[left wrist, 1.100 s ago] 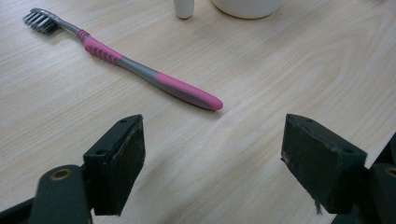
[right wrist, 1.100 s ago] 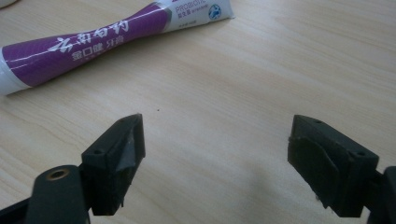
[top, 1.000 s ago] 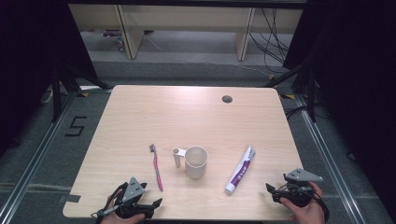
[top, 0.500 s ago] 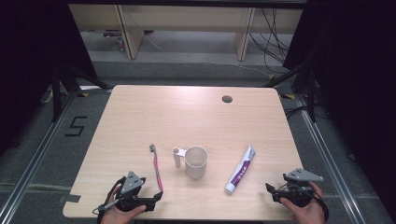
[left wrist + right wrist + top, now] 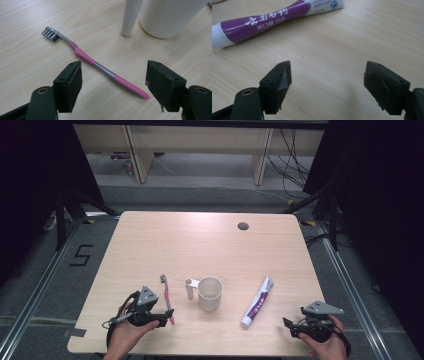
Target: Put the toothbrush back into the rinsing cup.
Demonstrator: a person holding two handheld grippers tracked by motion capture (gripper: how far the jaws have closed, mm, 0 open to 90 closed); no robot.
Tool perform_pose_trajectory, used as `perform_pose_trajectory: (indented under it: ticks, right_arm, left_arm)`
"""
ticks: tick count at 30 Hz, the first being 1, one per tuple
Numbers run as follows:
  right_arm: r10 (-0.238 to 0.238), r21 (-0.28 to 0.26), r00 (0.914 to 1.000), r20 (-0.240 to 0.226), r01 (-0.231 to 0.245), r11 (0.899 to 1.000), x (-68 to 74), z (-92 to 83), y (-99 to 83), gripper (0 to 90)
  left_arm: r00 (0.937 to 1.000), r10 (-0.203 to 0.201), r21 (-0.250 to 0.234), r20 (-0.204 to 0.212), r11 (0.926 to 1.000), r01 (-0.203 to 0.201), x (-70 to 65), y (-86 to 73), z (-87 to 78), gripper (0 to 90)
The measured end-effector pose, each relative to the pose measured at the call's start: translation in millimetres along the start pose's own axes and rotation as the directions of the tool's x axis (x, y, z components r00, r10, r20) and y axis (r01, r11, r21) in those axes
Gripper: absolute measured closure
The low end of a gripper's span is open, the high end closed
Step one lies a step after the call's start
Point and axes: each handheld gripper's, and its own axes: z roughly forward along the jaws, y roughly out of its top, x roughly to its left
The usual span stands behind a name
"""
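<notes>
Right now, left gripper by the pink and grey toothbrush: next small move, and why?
Probably ease the left gripper down and forward so its jaws straddle the pink and grey toothbrush handle, then close. The jaws have just been closing a little but stand open and nothing is between them; the toothbrush lies flat on the light wooden table, beyond the black pads.

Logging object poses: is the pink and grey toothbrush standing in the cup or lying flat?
Lying flat: the pink and grey toothbrush rests on the wooden table.

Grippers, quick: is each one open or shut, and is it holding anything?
Left gripper: open, jaws just been closing, toothbrush between them, not gripped.
Right gripper: open, holding nothing.
</notes>
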Motion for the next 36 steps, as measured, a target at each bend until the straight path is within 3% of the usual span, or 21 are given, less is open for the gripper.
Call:
perform_pose_trajectory:
  ticks: [3,7,10,11,13,15,17,18,23,26,27,29,30,32,33,35,36]
  right_arm:
    - [-0.002,0.0,1.0,-0.007,0.002,1.0,-0.3,0.6,0.4,23.8]
    - [-0.043,-0.008,0.9991,-0.002,0.043,0.999,-3.7,1.6,0.0,23.8]
    - [-0.033,0.012,0.9994,-0.006,0.034,0.999,-2.7,0.6,0.1,23.8]
    - [-0.059,0.002,0.9982,-0.004,0.059,0.998,-4.2,2.1,-0.4,23.9]
    - [-0.052,-0.002,0.9986,-0.007,0.052,0.999,-3.3,2.1,-0.4,24.0]
    - [-0.07,0.01,0.9975,-0.007,0.07,0.997,-4.2,1.5,-0.5,24.1]
    - [-0.038,0.018,0.9992,-0.013,0.038,0.999,-1.8,1.3,0.3,24.2]
    - [-0.038,0.022,0.9992,-0.01,0.038,0.999,-1.3,1.1,-0.2,24.3]
    - [-0.066,0.01,0.9977,-0.011,0.067,0.998,-1.7,1.8,0.1,24.5]
    - [-0.004,0.034,0.9999,-0.012,0.005,0.999,2.9,0.5,-0.4,24.5]
    - [-0.028,0.027,0.9995,-0.012,0.028,0.999,0.7,1.1,-0.1,24.5]
    - [-0.017,0.023,0.9996,-0.024,0.018,1.0,2.0,1.3,-0.1,24.6]
    - [-0.052,0.007,0.9984,-0.021,0.052,0.999,0.3,2.3,-0.5,24.7]
    - [-0.032,0.023,0.9993,-0.022,0.032,0.999,1.7,1.4,-0.2,24.7]
    - [-0.062,0.016,0.9979,-0.022,0.062,0.998,0.1,2.5,-0.3,24.7]
    - [-0.084,0.015,0.9965,-0.007,0.084,0.996,-0.6,1.4,0.3,24.9]
    - [-0.083,0.011,0.9965,-0.013,0.083,0.996,-0.6,1.8,0.0,24.9]
  left_arm:
    - [0.9998,0.018,0.061,-0.007,0.998,-0.017,6.8,12.7,5.2,30.8]
    - [1.0,0.0,0.079,-0.003,0.9969,0.0,12.1,20.3,9.6,36.9]
    - [0.9998,0.022,0.117,-0.003,0.9929,-0.022,17.4,25.8,14.5,41.9]
    - [0.9998,0.02,0.128,-0.009,0.9916,-0.019,17.2,26.8,16.4,43.6]
    - [0.9991,0.042,0.158,-0.001,0.9866,-0.041,19.5,30.8,21.7,44.5]
    - [0.9992,0.04,0.165,-0.003,0.9856,-0.039,20.0,33.4,24.3,46.5]
    - [0.999,0.039,0.183,-0.022,0.9826,-0.034,18.5,35.1,27.6,47.8]
    - [0.9985,0.053,0.2,-0.015,0.9787,-0.049,19.1,36.2,29.0,48.1]
    - [0.9984,0.048,0.238,-0.031,0.9704,-0.039,25.0,40.3,39.2,50.8]
    - [0.9981,0.049,0.26,-0.038,0.965,-0.038,29.2,42.0,44.7,51.7]
    - [0.9983,0.046,0.269,-0.037,0.9625,-0.034,30.3,42.4,46.7,52.6]
    - [0.9985,0.039,0.274,-0.038,0.9613,-0.027,31.7,43.3,50.1,53.3]
    - [0.9985,0.04,0.283,-0.037,0.9586,-0.028,31.8,44.2,51.1,53.5]
    - [0.9983,0.047,0.293,-0.035,0.9556,-0.034,32.3,45.4,52.1,54.7]
    - [0.9982,0.046,0.3,-0.04,0.9536,-0.032,31.7,46.2,53.1,55.7]
    - [0.9967,0.074,0.327,-0.034,0.9432,-0.059,30.3,47.8,54.5,58.6]
    - [0.9967,0.074,0.327,-0.034,0.9432,-0.059,30.3,47.8,54.5,60.1]
